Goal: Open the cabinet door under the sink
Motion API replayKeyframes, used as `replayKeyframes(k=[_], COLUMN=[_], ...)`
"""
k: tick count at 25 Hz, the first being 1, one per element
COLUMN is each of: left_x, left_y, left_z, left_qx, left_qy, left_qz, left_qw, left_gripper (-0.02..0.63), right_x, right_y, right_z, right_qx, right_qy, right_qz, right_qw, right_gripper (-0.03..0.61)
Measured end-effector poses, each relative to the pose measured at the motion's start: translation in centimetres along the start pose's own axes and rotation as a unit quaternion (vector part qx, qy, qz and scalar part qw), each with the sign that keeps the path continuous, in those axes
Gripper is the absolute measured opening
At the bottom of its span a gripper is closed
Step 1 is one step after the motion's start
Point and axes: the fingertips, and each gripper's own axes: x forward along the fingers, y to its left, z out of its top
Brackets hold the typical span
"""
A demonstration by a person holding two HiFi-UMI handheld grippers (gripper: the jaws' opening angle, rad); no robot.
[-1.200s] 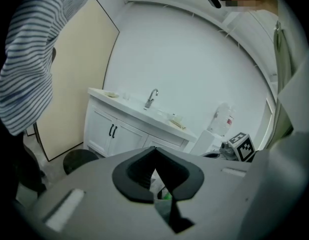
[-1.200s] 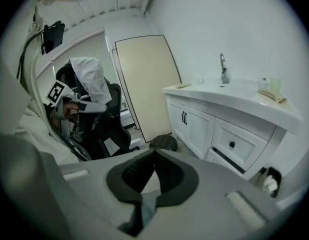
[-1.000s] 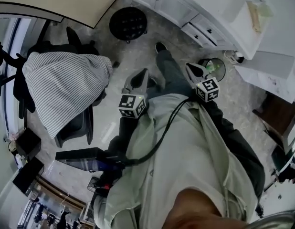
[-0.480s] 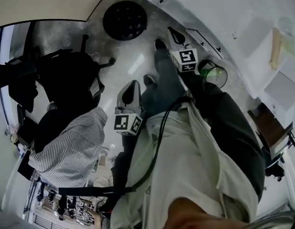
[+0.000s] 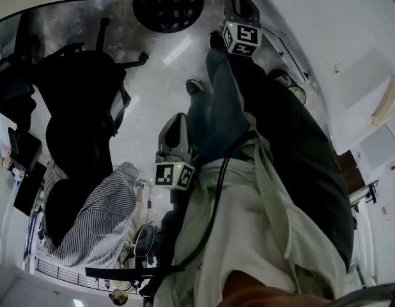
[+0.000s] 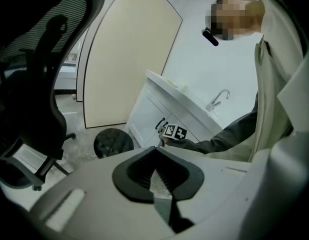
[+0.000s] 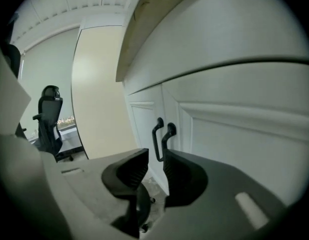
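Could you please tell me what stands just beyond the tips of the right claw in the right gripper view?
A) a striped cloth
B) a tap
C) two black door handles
C: the right claw has just opened its jaws, with nothing gripped between them, and the two black door handles on the white cabinet doors stand just beyond its tips.

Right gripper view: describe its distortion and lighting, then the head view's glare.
Right gripper view: fisheye bows the cabinet door edges into curves, corners vignette black, the two handles stay sharp. Head view: a bright glare streak on the floor, the office chair nearly black.
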Motion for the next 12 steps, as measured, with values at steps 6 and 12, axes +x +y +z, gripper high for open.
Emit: replayKeyframes(k=[6,12], left_x=[0.9,2.4], left_y=[0.8,0.8], left_z=[-0.9,-1.0], left_qx=[-0.024,-0.027], left_qy=[0.001,-0.004], left_qz=[0.016,0.011], left_qw=[0.9996,0.9996], left_gripper=[0.006,0.006], right_x=[0.6,1.3], right_y=[-0.4,-1.9], right_z=[-1.7,-1.4], right_qx=[0.002,0.004], right_qy=[0.002,-0.002], right_qz=[-0.044,-0.036], right_qw=[0.999,0.999], right_gripper=[0.114,0.120])
